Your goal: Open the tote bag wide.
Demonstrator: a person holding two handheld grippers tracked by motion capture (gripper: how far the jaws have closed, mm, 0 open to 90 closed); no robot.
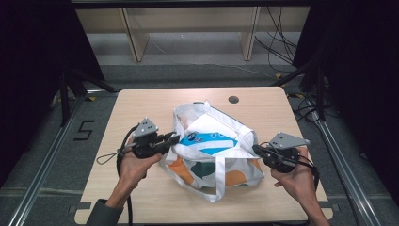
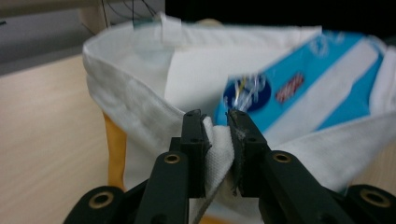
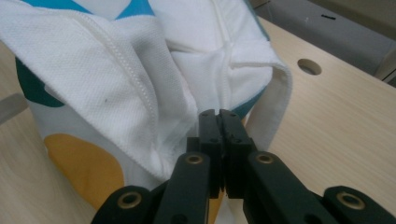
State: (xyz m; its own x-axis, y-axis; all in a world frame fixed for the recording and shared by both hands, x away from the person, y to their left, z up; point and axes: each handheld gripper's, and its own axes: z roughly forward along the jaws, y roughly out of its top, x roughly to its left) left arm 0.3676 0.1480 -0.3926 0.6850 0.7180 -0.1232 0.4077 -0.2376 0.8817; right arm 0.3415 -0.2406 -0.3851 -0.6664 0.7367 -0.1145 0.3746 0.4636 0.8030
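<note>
Bag (image 1: 214, 162): woven white cloth, matt, showing stitched seams and printed colour patches. Pack (image 1: 207, 141) inside: glossy blue-and-white plastic film. Counter (image 1: 141, 106): pale, smooth, matt wood laminate. Jaws: matt black plastic with brass-coloured rivets.

**One legible figure, on the floor**

A black "5" (image 1: 83, 130) is marked on the grey floor (image 1: 56, 179) left of the worktop (image 1: 141, 101). The blue-and-white packet (image 2: 322, 88) in the tote bag (image 1: 235, 176) carries a dark round logo and red lettering, both too blurred to read.

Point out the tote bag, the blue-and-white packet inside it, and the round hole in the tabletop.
tote bag (image 1: 235, 176): high view, its printed front panel.
blue-and-white packet (image 1: 209, 141): high view, its blue stripe.
round hole (image 1: 233, 100): high view, its centre.
</note>
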